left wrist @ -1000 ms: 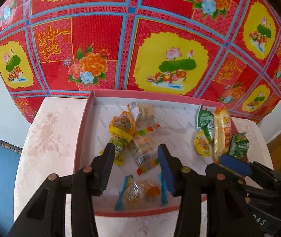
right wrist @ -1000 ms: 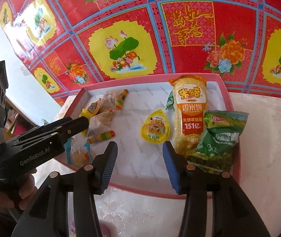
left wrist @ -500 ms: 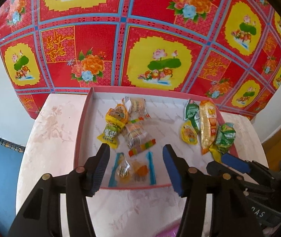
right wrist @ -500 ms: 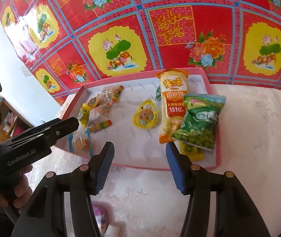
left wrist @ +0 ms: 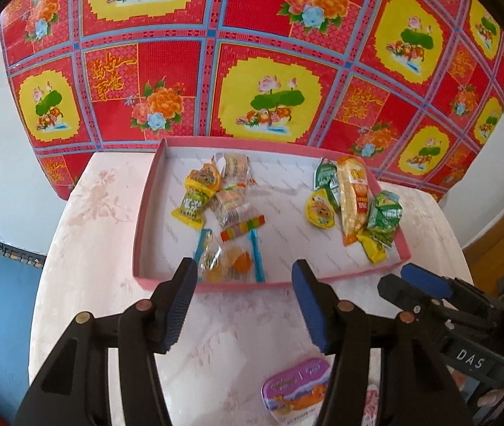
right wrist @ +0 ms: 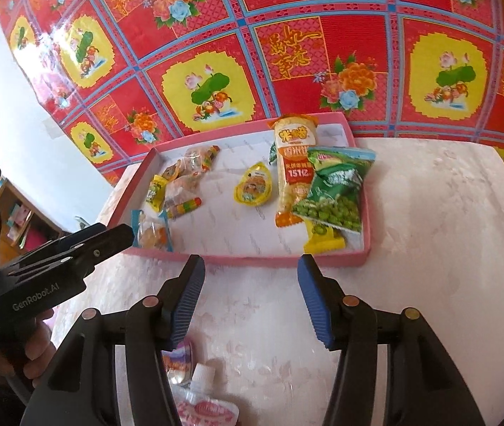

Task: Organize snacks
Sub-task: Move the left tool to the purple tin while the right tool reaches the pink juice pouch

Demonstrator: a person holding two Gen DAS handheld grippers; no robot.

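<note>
Ribbed blue jaws, both pairs apart

Bare tray [left wrist: 280,191] middle (snacks crowd both ends) gives passage.

one pink tray [left wrist: 145,213], two green packets [left wrist: 385,214], two yellow jelly cups [left wrist: 319,209].

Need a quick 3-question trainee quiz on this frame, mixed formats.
1. True or false: the green pea bag lies partly on top of the long rice cracker pack.
2. Multiple choice: the purple tin sits A) inside the pink tray B) on the table outside the tray C) between a gripper's jaws.
3. Fill in: both the left gripper and the right gripper hold ____.

Key: 1 true; 2 B; 3 nothing, jaws open.
</note>
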